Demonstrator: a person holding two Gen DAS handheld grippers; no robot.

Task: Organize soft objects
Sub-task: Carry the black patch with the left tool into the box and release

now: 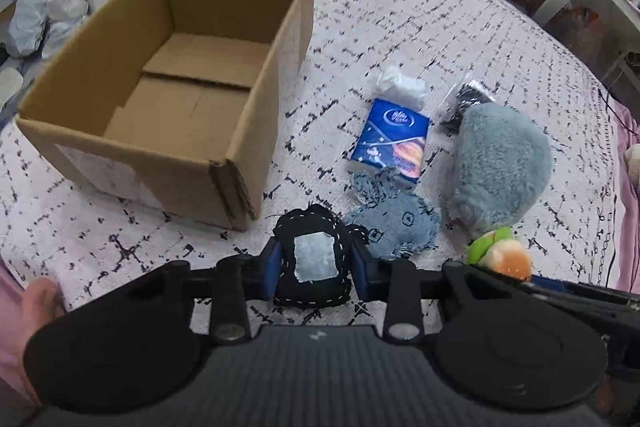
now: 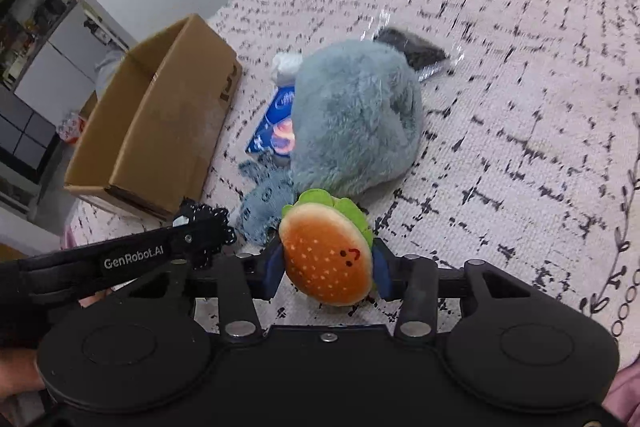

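Two soft toys are clamped at once: the left gripper (image 1: pixel 312 263) pinches a small black stitched fabric pouch with a pale patch (image 1: pixel 311 261), and the right gripper (image 2: pixel 326 269) squeezes an orange plush hamburger with green lettuce trim (image 2: pixel 326 255). Just beyond lie a frayed blue denim cutout (image 1: pixel 394 223), a fluffy grey-blue plush toy (image 1: pixel 496 163) and a blue tissue packet (image 1: pixel 394 143) on the white black-flecked bedspread (image 1: pixel 460 35), beside an open brown cardboard box (image 1: pixel 172 83).

In the right wrist view, the blue tissue pack (image 2: pixel 276 123) is mostly hidden behind the grey plush (image 2: pixel 352 115). At eleven o'clock, the shelf contents (image 2: pixel 36 11) are blurred beyond recognition. The pack's lettering cannot be read.
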